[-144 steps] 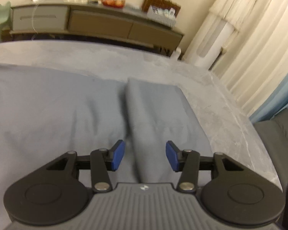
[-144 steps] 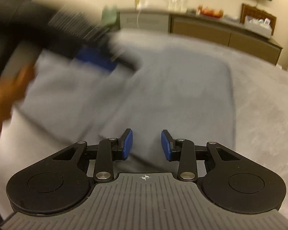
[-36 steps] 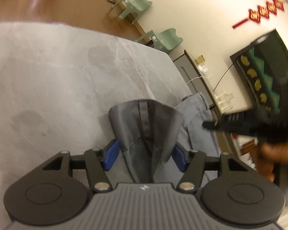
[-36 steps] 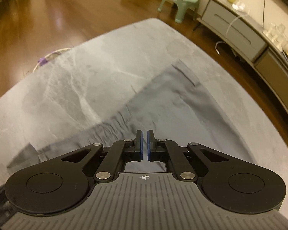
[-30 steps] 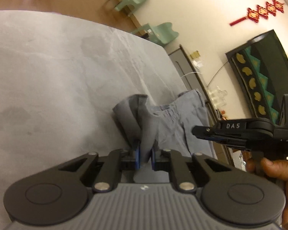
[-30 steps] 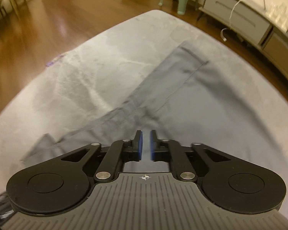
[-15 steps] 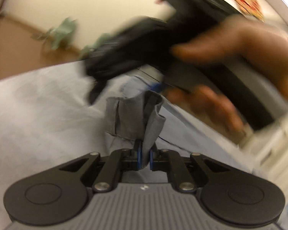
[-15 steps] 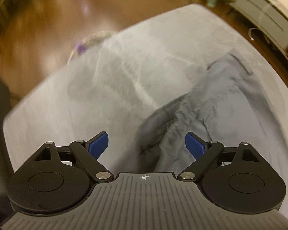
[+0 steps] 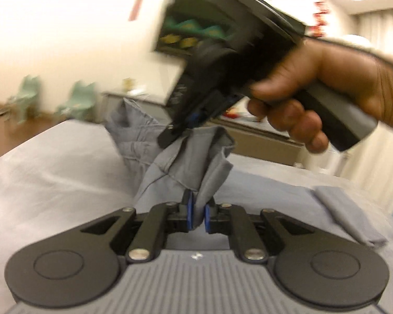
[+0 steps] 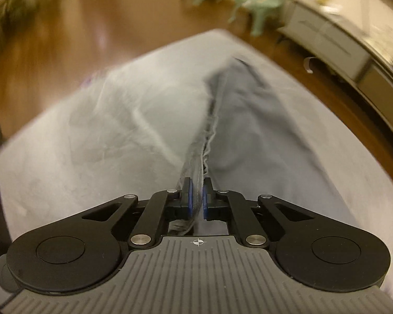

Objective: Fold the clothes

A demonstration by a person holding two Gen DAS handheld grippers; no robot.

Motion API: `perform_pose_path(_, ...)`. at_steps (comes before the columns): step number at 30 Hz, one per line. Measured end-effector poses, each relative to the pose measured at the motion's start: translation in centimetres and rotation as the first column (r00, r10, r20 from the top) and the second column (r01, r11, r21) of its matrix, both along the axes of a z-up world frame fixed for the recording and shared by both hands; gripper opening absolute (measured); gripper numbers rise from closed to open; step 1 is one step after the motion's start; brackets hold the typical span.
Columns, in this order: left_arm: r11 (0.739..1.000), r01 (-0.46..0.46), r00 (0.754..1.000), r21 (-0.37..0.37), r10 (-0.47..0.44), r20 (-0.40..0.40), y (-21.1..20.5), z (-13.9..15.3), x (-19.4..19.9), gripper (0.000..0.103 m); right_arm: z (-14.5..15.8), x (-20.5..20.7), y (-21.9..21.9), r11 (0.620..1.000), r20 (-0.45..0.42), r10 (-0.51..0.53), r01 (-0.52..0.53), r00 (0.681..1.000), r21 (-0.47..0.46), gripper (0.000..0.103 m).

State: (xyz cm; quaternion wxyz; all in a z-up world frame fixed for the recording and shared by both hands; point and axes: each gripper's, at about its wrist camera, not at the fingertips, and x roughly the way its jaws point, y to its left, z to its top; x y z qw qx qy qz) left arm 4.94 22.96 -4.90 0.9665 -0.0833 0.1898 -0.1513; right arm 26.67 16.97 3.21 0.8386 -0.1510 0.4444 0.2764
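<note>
The left gripper pinches a bunched edge of the grey garment between its blue pads, the cloth rising in crumpled folds above the grey-covered bed. The right gripper — held in a hand — has just snapped closed and now clamps a gathered seam of the same garment, whose length trails away across the bed toward the wooden floor. A second folded grey piece lies flat at the right — apart from the lifted cloth.
</note>
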Motion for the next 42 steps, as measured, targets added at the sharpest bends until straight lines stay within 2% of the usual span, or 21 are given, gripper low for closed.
perform_pose_path(3, 0.987, 0.163, 0.986, -0.008, -0.162, 0.023, -2.5, 0.1, -1.0, 0.014, -0.1, -2.0, -8.2, 0.984, 0.016, -0.134, 0.131, 0.991, 0.117, 0.004)
perform_pose_path(6, 0.948, 0.320, 0.947, 0.004, -0.320, 0.031, -5.1, -0.1, -1.8, 0.016, -2.2, -3.8, -16.4, 0.934, -0.022, -0.285, 0.283, 0.958, 0.220, 0.004)
perform_pose_path(9, 0.906, 0.424, 0.905, 0.024, -0.424, 0.040, -7.1, -0.3, -2.2, 0.016, -6.1, -4.7, -22.8, 0.873, -0.090, -0.410, 0.419, 0.908, 0.248, 0.004)
perform_pose_path(11, 0.889, 0.457, 0.889, 0.016, -0.457, 0.036, -7.7, -0.6, -1.9, 0.016, -8.9, -5.3, -25.4, 0.844, -0.123, -0.465, 0.481, 0.876, 0.236, 0.004)
perform_pose_path(12, 0.890, 0.456, 0.890, 0.009, -0.456, 0.029, -7.8, -0.8, -1.4, 0.017, -9.7, -5.7, -26.2, 0.833, -0.130, -0.479, 0.496, 0.868, 0.246, 0.005)
perform_pose_path(15, 0.912, 0.408, 0.913, -0.036, -0.409, -0.013, -7.5, -1.3, 0.4, 0.018, -11.0, -6.6, -27.8, 0.806, -0.130, -0.494, 0.509, 0.860, 0.303, 0.005)
perform_pose_path(18, 0.926, 0.362, 0.928, -0.108, -0.369, -0.055, -5.9, -1.5, 1.8, 0.018, -9.2, -7.8, -28.3, 0.801, -0.054, -0.495, 0.479, 0.867, 0.359, 0.004)
perform_pose_path(21, 0.937, 0.317, 0.937, -0.146, -0.333, -0.101, -4.8, -1.1, 2.8, 0.025, -7.3, -9.4, -29.3, 0.796, 0.016, -0.528, 0.488, 0.849, 0.359, 0.002)
perform_pose_path(23, 0.945, 0.306, 0.935, -0.115, -0.322, -0.150, -5.3, -0.6, 4.1, 0.025, -7.7, -9.5, -30.0, 0.798, 0.022, -0.548, 0.515, 0.836, 0.312, 0.001)
perform_pose_path(26, 0.960, 0.278, 0.934, -0.018, -0.275, -0.229, -6.4, -0.4, 5.7, 0.027, -10.1, -8.8, -30.8, 0.805, -0.034, -0.556, 0.548, 0.831, 0.226, 0.001)
perform_pose_path(28, 0.965, 0.263, 0.933, 0.025, -0.247, -0.262, -6.4, 0.2, 6.8, 0.027, -11.3, -8.7, -31.0, 0.813, -0.099, -0.518, 0.525, 0.849, 0.251, 0.001)
perform_pose_path(30, 0.971, 0.239, 0.932, 0.023, -0.223, -0.286, -5.6, 0.9, 8.3, 0.034, -11.1, -8.9, -31.8, 0.782, -0.115, -0.524, 0.530, 0.844, 0.328, 0.003)
perform_pose_path(32, 0.978, 0.207, 0.928, -0.003, -0.198, -0.316, -4.5, 1.4, 10.4, 0.044, -10.8, -8.9, -32.8, 0.741, -0.128, -0.537, 0.539, 0.834, 0.401, 0.014)
perform_pose_path(34, 0.985, 0.170, 0.922, -0.029, -0.170, -0.349, -3.5, 1.5, 12.4, 0.046, -10.2, -8.1, -33.5, 0.698, -0.149, -0.552, 0.552, 0.821, 0.457, 0.042)
perform_pose_path(37, 0.988, 0.119, 0.908, -0.100, -0.149, -0.391, -2.4, 0.6, 14.7, 0.045, -10.0, -6.0, -33.4, 0.668, -0.196, -0.520, 0.539, 0.831, 0.513, 0.048)
perform_pose_path(40, 0.987, 0.067, 0.893, -0.147, -0.125, -0.432, -1.6, -0.6, 15.5, 0.045, -10.3, -2.2, -31.8, 0.705, -0.232, -0.472, 0.522, 0.851, 0.480, 0.049)
perform_pose_path(42, 0.989, 0.036, 0.889, -0.140, -0.096, -0.447, -1.0, -0.9, 15.9, 0.045, -10.9, -0.4, -30.9, 0.730, -0.234, -0.456, 0.511, 0.859, 0.454, 0.049)
